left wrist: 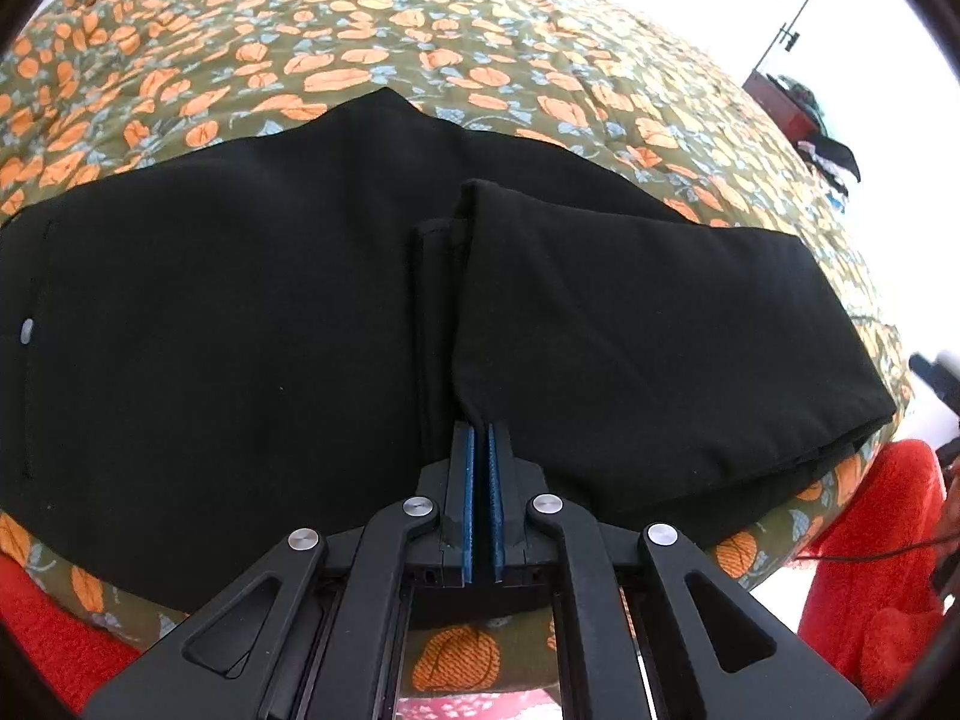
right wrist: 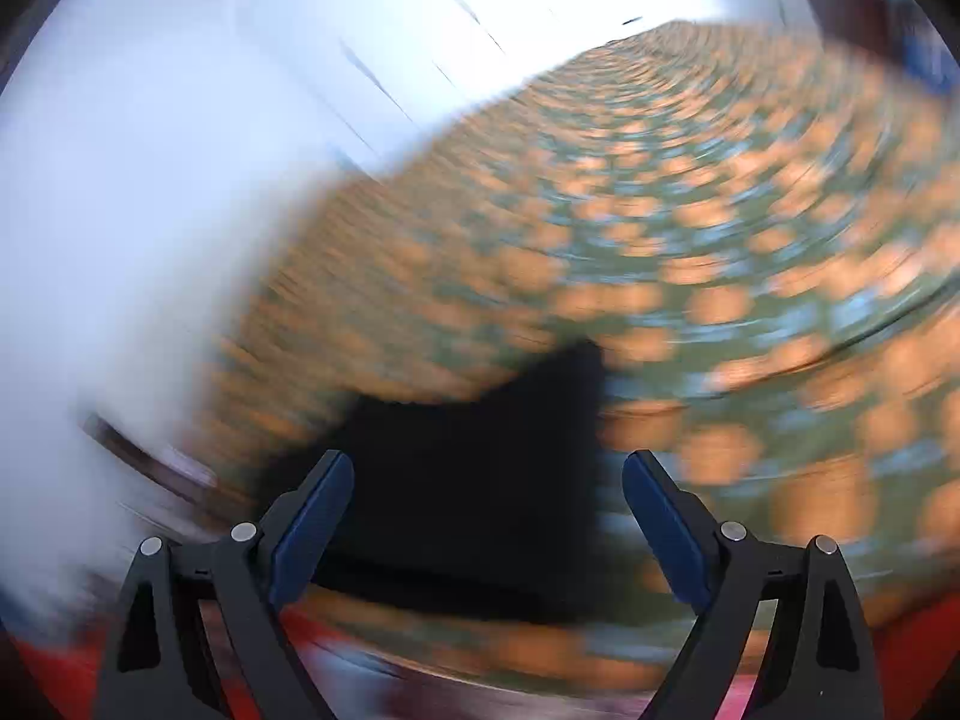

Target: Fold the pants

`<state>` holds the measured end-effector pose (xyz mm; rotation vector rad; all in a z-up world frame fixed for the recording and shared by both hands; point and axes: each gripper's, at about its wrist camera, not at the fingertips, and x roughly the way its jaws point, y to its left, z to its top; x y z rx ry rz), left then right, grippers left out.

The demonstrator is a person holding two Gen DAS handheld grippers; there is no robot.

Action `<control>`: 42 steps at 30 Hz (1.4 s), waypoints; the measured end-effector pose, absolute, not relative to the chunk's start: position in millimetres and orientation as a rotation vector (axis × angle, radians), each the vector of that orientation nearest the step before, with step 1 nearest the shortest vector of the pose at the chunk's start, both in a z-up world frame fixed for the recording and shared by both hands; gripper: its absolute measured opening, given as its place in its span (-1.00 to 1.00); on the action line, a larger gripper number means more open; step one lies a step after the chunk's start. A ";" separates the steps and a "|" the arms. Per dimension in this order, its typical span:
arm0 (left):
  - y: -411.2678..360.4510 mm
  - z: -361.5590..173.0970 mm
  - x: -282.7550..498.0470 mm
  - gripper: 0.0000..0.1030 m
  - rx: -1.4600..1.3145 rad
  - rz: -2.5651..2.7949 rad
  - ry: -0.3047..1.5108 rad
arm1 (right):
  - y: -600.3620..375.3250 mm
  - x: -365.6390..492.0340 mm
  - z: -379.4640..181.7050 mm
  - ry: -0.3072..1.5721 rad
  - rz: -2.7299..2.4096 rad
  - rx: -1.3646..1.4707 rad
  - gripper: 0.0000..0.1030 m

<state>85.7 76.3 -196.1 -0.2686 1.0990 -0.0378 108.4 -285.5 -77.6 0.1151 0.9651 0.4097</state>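
Observation:
The black pants [left wrist: 240, 312] lie on a flowered bedspread [left wrist: 360, 36], waistband at the left with a small button. The leg part [left wrist: 648, 348] is folded back over them from the right. My left gripper [left wrist: 480, 429] is shut on the near edge of that folded layer, blue pads pressed together. In the blurred right wrist view, my right gripper [right wrist: 487, 477] is open and empty, with the pants [right wrist: 468, 480] as a dark patch between and beyond its fingers [right wrist: 312, 516].
Red fuzzy fabric [left wrist: 876, 570] hangs at the bed's near edge, right and left. A dark stand with clothes [left wrist: 810, 120] sits past the bed's far right. The bedspread [right wrist: 690, 210] fills the right wrist view, a white wall beyond it.

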 end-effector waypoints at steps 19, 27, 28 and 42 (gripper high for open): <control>71.9 -200.8 91.4 -0.91 -0.255 -0.028 1.114 | -260.4 96.3 -129.2 1.146 0.219 -0.335 0.74; 67.1 -201.5 93.8 -0.90 -0.246 -0.020 1.117 | -255.9 110.3 -46.7 0.987 0.546 0.012 0.77; 66.5 -201.1 93.5 -0.90 -0.246 -0.020 1.116 | -251.6 119.9 -42.1 0.978 0.596 0.074 0.77; 60.7 -201.3 93.1 -0.87 -0.234 -0.035 1.106 | -259.7 186.7 -108.6 1.189 0.502 0.328 0.42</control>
